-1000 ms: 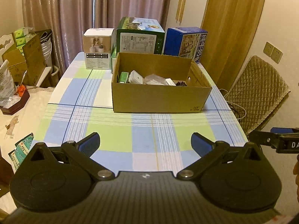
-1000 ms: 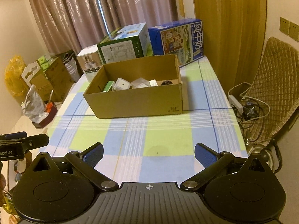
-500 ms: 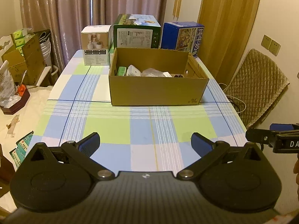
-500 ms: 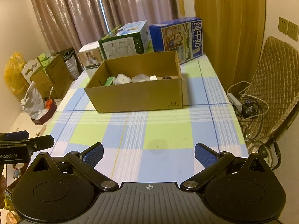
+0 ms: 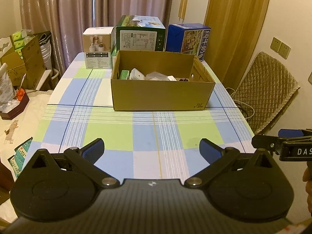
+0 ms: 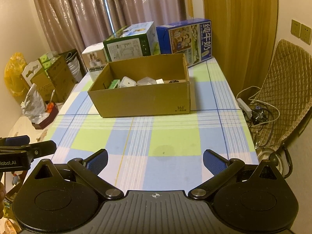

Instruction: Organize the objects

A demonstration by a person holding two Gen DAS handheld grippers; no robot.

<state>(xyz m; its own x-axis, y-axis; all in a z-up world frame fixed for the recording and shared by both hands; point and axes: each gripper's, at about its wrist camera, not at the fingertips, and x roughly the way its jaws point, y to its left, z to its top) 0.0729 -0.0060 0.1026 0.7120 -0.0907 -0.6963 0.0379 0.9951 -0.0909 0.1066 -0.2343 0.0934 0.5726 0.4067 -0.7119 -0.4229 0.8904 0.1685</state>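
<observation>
On the checked tablecloth (image 5: 109, 134), well ahead of both tools, sits an open cardboard box (image 5: 161, 95) with small things inside: a green packet (image 5: 124, 74) at the left, a white square container (image 5: 137, 74) just beside it, crumpled clear plastic (image 5: 157, 76) next, and something dark (image 6: 174, 81) at the right end, too small to tell what. Behind the box, lined along the far table edge: a white carton (image 5: 97, 47), a green carton (image 5: 140, 33), a blue milk carton (image 5: 188, 37). Off the right side stands a quilted chair (image 5: 267, 89), with a tangle of cables and a power strip (image 6: 253, 107) on the floor beneath it. Off the left side, stacked brown boxes (image 6: 52, 76) and a yellow bag (image 6: 12, 76).

Nothing on the bare cloth between tools and box. Left gripper (image 5: 151, 148) held low over the near table edge, jaws spread wide, nothing between them. Right gripper (image 6: 155, 159) likewise spread wide and holding nothing.

Compared with a second ago, both tools have drawn back from the box, which looks smaller and farther; jaw spread unchanged.
</observation>
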